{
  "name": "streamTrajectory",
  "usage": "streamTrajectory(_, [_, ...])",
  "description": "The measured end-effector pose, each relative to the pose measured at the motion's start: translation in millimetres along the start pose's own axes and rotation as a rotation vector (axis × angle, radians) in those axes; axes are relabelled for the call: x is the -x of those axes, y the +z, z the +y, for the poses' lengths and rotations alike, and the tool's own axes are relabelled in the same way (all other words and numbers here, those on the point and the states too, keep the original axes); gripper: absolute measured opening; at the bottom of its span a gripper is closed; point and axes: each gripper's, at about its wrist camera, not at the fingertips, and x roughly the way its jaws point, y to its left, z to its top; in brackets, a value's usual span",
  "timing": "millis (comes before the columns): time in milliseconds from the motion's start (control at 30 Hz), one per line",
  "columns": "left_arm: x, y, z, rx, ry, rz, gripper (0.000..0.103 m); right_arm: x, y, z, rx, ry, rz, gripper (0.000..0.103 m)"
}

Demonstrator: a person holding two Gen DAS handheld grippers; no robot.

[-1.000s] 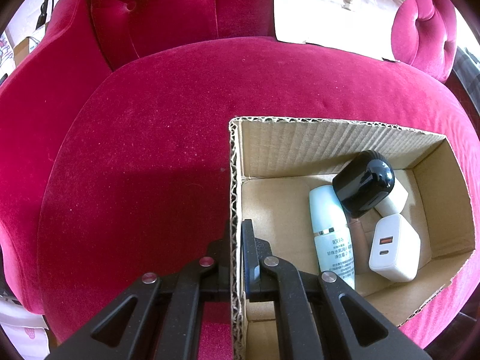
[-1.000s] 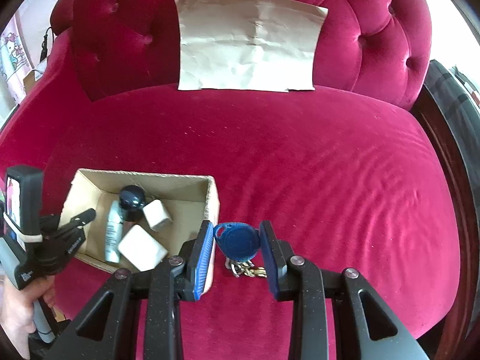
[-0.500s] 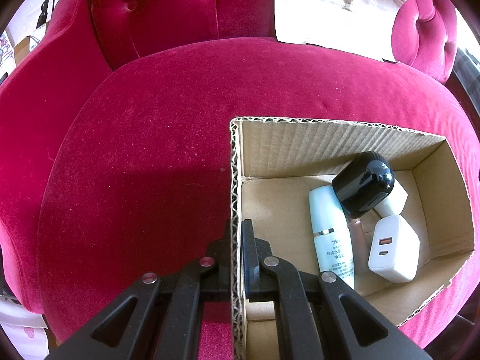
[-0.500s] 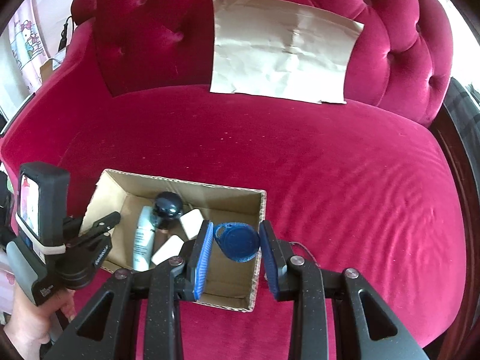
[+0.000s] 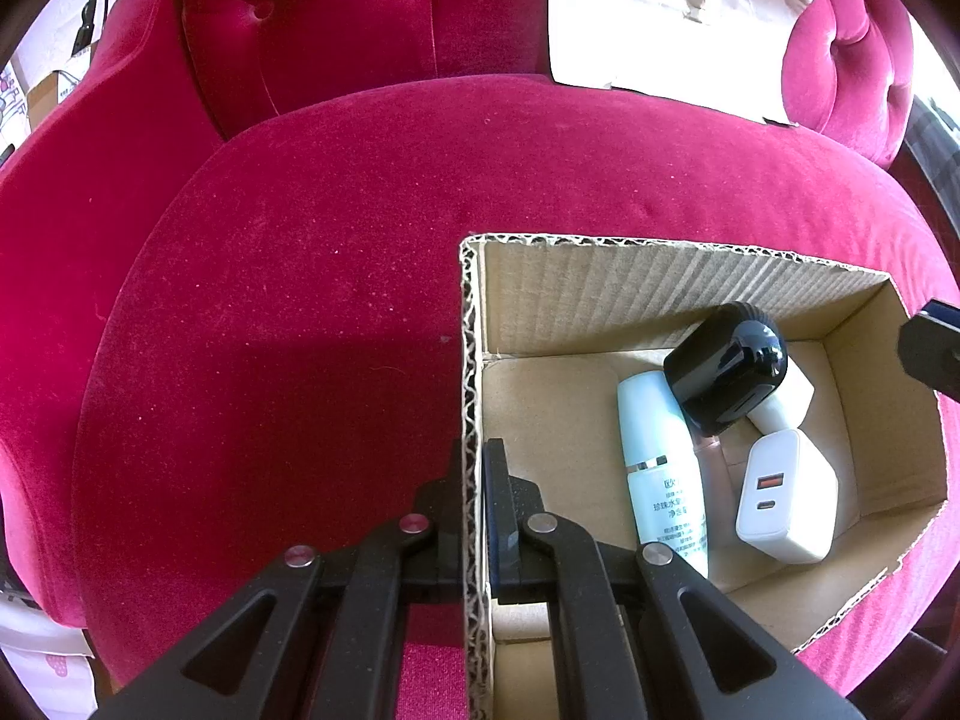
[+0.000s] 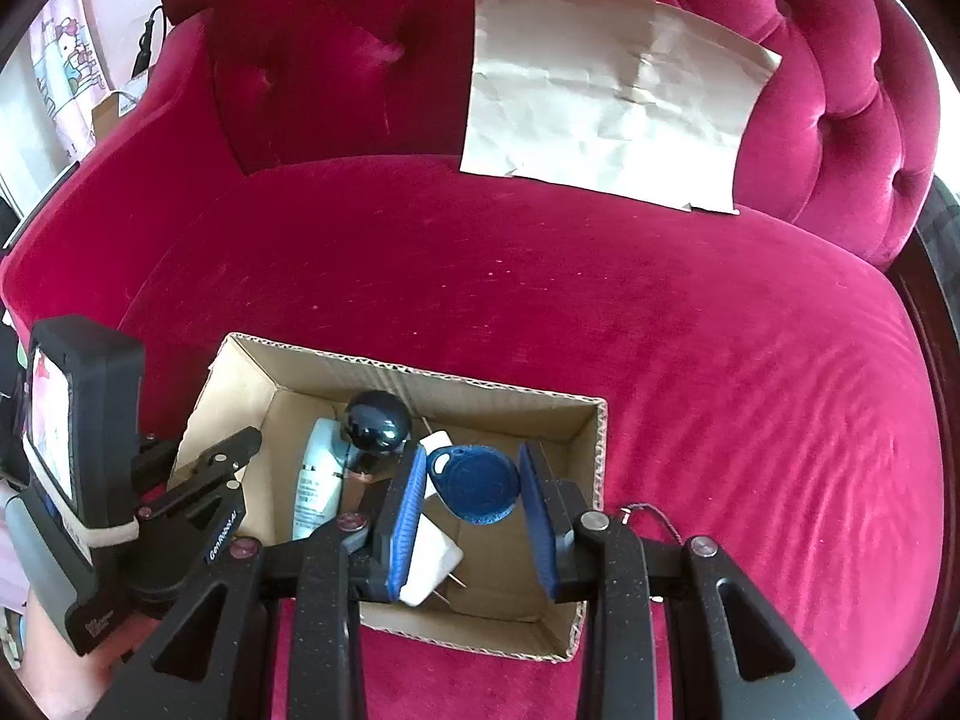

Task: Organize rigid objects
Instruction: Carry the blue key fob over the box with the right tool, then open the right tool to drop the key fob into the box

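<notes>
- Black, the left gripper [image 5: 474, 480] is clamping the near-left wall of the cardboard box [image 5: 660, 300], one jaw outside the corrugated edge and one inside, pressed tight on it.
- Blue-padded, the right gripper [image 6: 474, 498] is pinching a blue teardrop key fob [image 6: 477, 483] between its narrowly spread jaws, and is hanging over the box's open top.
- A thin cord [image 6: 654, 519] is trailing from behind the right jaw onto the velvet.
- A white USB charger [image 5: 786, 495] is lying on the box floor toward the near-right corner, its ports facing up.
- A pale blue bottle [image 5: 660, 468] is lying on its side just left of the charger, with printed text along its body.
- A glossy black rounded cap [image 5: 726, 375] is resting over the bottle's far end and over a small white block [image 5: 786, 396], both touching it.
- Seen from the right wrist, a hand [image 6: 66, 678] is gripping the left tool's handle at the lower left.
- Crimson velvet sofa seat [image 6: 600, 300] is carrying the box, which is sitting toward its left side.
- A creased sheet of brown paper [image 6: 606, 96] is leaning against the tufted backrest, well apart from the box.
</notes>
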Motion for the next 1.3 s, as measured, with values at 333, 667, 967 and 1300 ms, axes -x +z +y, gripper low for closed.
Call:
streamTrajectory(333, [-0.3,0.2,0.0,0.004,-0.001,0.001,0.004,-17.2,3.4,12.9,0.016,0.023,0.03,0.033])
streamTrajectory(667, [1.1,0.0,4.5,0.011,-0.006,-0.001,0.003,-26.9,3.7,25.0,0.022,0.053,0.046,0.033])
streamTrajectory(967, [1.5,0.8,4.2,0.009,-0.007,0.0,0.003,-28.1,5.7,28.5,0.021,0.07,0.042,0.034])
streamTrajectory(1300, [2.3,0.6,3.6,0.01,-0.003,-0.002,0.003,-24.9,6.0,24.6,0.024,0.012,0.013,0.093])
